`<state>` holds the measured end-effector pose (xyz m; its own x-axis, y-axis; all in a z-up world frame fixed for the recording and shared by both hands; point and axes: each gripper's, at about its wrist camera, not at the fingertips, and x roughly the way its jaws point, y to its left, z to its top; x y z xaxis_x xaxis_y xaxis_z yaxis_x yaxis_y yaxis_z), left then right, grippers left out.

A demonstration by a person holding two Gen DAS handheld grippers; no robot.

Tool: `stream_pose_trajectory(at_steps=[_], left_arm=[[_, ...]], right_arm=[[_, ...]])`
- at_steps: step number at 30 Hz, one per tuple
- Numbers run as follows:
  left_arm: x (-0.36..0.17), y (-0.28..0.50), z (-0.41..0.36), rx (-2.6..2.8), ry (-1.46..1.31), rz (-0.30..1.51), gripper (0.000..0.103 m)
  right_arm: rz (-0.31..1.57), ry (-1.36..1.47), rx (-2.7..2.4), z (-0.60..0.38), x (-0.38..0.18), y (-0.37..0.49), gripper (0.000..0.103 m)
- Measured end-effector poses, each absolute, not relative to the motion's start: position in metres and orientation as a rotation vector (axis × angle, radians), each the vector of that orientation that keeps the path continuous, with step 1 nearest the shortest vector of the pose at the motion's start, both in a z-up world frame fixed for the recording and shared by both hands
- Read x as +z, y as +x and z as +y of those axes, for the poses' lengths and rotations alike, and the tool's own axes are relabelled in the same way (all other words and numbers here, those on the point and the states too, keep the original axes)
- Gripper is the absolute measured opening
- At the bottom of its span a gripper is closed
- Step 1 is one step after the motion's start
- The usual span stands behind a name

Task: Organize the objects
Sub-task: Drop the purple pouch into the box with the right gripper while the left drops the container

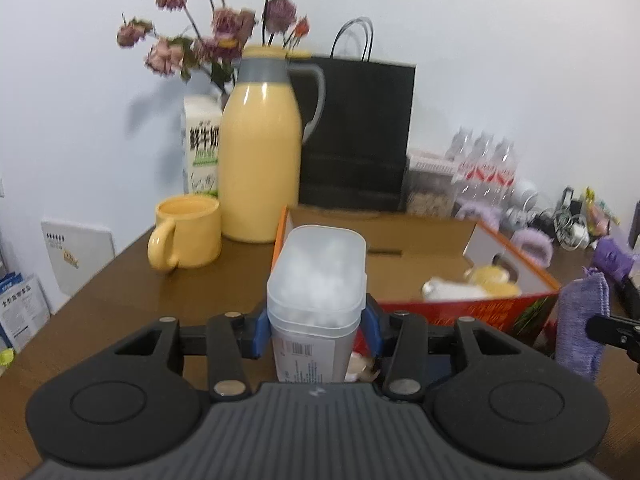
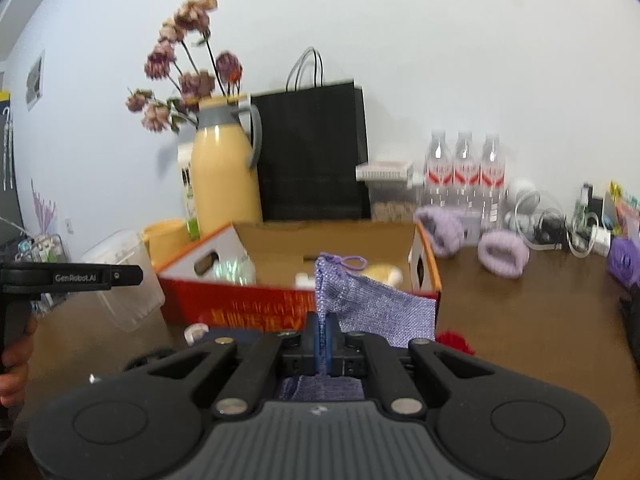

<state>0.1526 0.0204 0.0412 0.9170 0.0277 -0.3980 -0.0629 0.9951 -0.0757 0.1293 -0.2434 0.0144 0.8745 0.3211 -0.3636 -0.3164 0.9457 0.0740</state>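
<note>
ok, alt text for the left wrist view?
The left gripper clamps a clear lidded container of white balls before an open cardboard box on a brown table. A yellow mug and yellow thermos jug stand behind.

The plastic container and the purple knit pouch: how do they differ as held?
The plastic container is rigid, translucent and upright in the left tool, whose pads stand apart at its sides. The purple knit pouch is soft and opaque, pinched by its edge in the shut right tool. Both are gripped near the cardboard box.
</note>
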Motion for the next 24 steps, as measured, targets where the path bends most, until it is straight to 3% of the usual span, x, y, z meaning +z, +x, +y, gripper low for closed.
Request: stream_pose_trajectory(at_steps=[14,24], left_arm=[[0.082,0.183,0.006,0.048,-0.119,0.331,0.045],[0.078,0.25,-0.001,0.071,-0.124,0.356,0.045]], right_arm=[[0.196,-0.004,0.298,-0.231,0.084,0.167,0.002],[0.254,-0.061,0.286,-0.192,0.065,0.253,0.002]])
